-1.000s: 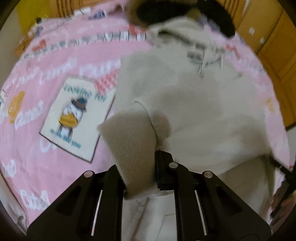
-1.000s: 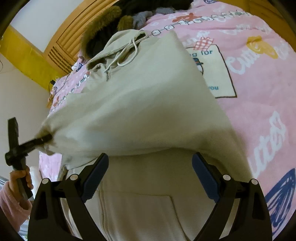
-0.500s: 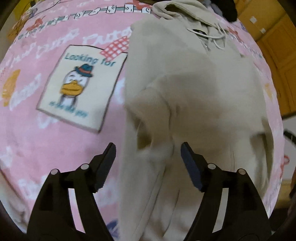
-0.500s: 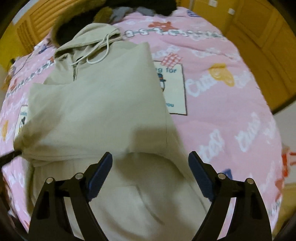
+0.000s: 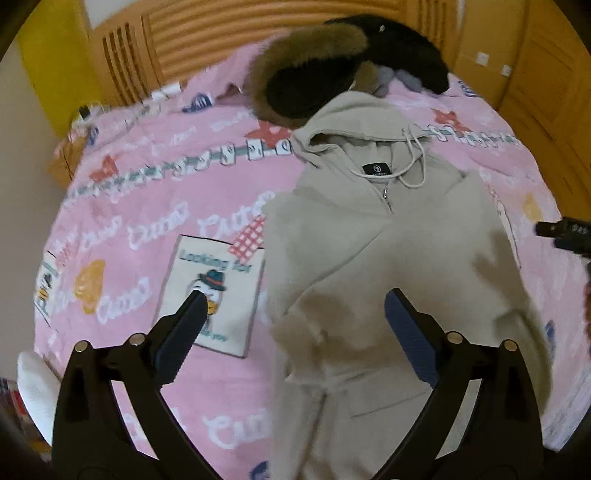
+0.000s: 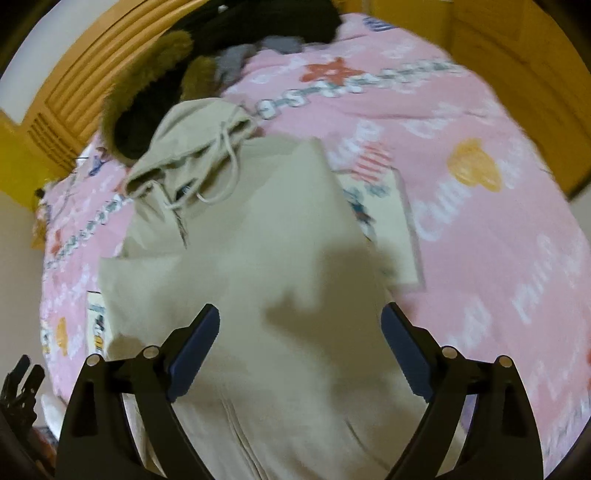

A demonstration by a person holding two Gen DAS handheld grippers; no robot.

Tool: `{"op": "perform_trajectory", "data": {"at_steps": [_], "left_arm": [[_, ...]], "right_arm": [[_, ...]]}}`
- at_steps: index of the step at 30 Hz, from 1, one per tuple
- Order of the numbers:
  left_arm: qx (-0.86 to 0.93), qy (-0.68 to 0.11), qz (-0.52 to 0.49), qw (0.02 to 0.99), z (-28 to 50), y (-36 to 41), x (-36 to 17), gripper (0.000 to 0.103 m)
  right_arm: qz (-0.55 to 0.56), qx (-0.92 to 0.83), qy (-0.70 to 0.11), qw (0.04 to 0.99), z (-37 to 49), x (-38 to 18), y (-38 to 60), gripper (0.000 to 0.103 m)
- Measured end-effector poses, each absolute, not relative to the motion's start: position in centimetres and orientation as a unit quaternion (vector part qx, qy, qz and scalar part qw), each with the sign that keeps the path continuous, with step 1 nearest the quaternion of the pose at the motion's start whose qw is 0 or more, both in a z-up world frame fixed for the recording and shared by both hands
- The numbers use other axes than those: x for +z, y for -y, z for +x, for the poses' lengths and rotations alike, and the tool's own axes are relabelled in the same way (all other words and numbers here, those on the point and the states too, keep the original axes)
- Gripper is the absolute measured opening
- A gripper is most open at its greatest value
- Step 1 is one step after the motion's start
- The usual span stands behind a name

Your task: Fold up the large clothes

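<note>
A beige zip hoodie [image 5: 388,240] lies face up on the pink bedspread [image 5: 147,221], hood [image 5: 354,114] towards the headboard, both sleeves folded in across its chest. My left gripper [image 5: 295,295] hovers above the hoodie's left side. Its jaws are opening wide and nothing is between them. My right gripper [image 6: 300,308] hangs over the hoodie [image 6: 258,258] with its jaws also opening and empty. A black part of the right tool [image 5: 565,236] shows at the right edge of the left wrist view. The left tool [image 6: 20,380] shows at the lower left of the right wrist view.
A black coat with a brown fur trim [image 5: 314,74] is heaped beyond the hood, against the slatted wooden headboard [image 5: 221,33]. Wooden cupboard doors [image 5: 546,92] stand right of the bed. Something white [image 5: 33,384] lies at the bed's lower left edge.
My left gripper let go of the sleeve cuff, opened wide and rose; the sleeve now lies across the chest. My right gripper also rose and stayed open.
</note>
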State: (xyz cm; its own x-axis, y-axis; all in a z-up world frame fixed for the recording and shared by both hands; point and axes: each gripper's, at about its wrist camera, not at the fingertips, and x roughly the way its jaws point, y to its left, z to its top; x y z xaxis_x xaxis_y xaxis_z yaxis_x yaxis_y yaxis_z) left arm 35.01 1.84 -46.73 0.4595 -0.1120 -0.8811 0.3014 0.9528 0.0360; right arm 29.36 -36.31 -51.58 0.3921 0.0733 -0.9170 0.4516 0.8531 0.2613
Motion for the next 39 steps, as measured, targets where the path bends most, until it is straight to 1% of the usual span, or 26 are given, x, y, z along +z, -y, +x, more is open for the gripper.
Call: {"op": "perform_trajectory", "data": {"at_steps": [4,6,9,11,13,15,19,22,24,26,28,33,35,39], "left_arm": [[-0.095,-0.544,0.052,0.832,40.8,0.7,-48.0,0.094],[-0.082,-0.565,0.018,0.82,43.8,1.9,-48.4,0.094],[-0.095,-0.607,-0.092,0.784,49.4,3.3,-49.4,0.094],[-0.093,-0.616,-0.14,0.769,51.7,3.2,-49.6,0.094],[-0.114,-0.624,-0.198,0.747,53.7,2.6,-49.7,0.094],[-0.125,-0.631,-0.23,0.73,55.9,2.1,-49.9,0.094],[-0.128,-0.642,-0.208,0.726,61.5,2.1,-51.1,0.094],[-0.134,-0.649,-0.182,0.727,66.6,2.1,-53.4,0.094],[-0.15,-0.656,-0.16,0.722,69.0,2.3,-55.2,0.094],[-0.162,-0.668,-0.104,0.719,71.3,3.0,-57.5,0.094],[-0.172,-0.656,-0.048,0.733,72.7,3.7,-59.4,0.094],[-0.23,-0.627,0.031,0.744,74.0,6.3,-63.5,0.094],[-0.253,-0.628,0.027,0.736,74.5,7.0,-64.6,0.094],[-0.279,-0.631,-0.011,0.724,76.2,8.5,-66.0,0.094]], "right_arm": [[0.289,-0.064,-0.534,0.792,37.4,-53.9,40.1,0.086],[0.335,-0.019,-0.535,0.775,41.6,-54.6,42.2,0.086],[0.424,0.018,-0.541,0.726,45.7,-55.2,45.1,0.087],[0.474,0.027,-0.518,0.711,47.6,-54.7,47.3,0.088],[0.463,0.032,-0.505,0.728,49.6,-53.6,48.6,0.088],[0.426,0.038,-0.501,0.752,51.4,-52.7,48.9,0.089],[0.324,0.067,-0.529,0.781,56.7,-52.6,47.4,0.089],[0.197,0.068,-0.555,0.805,61.2,-53.7,44.5,0.089],[0.138,0.062,-0.565,0.811,63.5,-55.2,42.4,0.089],[0.132,0.064,-0.579,0.802,65.4,-56.8,41.1,0.089],[0.114,0.054,-0.578,0.806,66.6,-58.0,40.0,0.089],[-0.005,0.03,-0.565,0.825,69.7,-59.8,37.3,0.089],[-0.011,0.022,-0.573,0.819,70.4,-60.9,37.6,0.089],[0.016,0.013,-0.588,0.808,71.7,-63.3,38.8,0.089]]}}
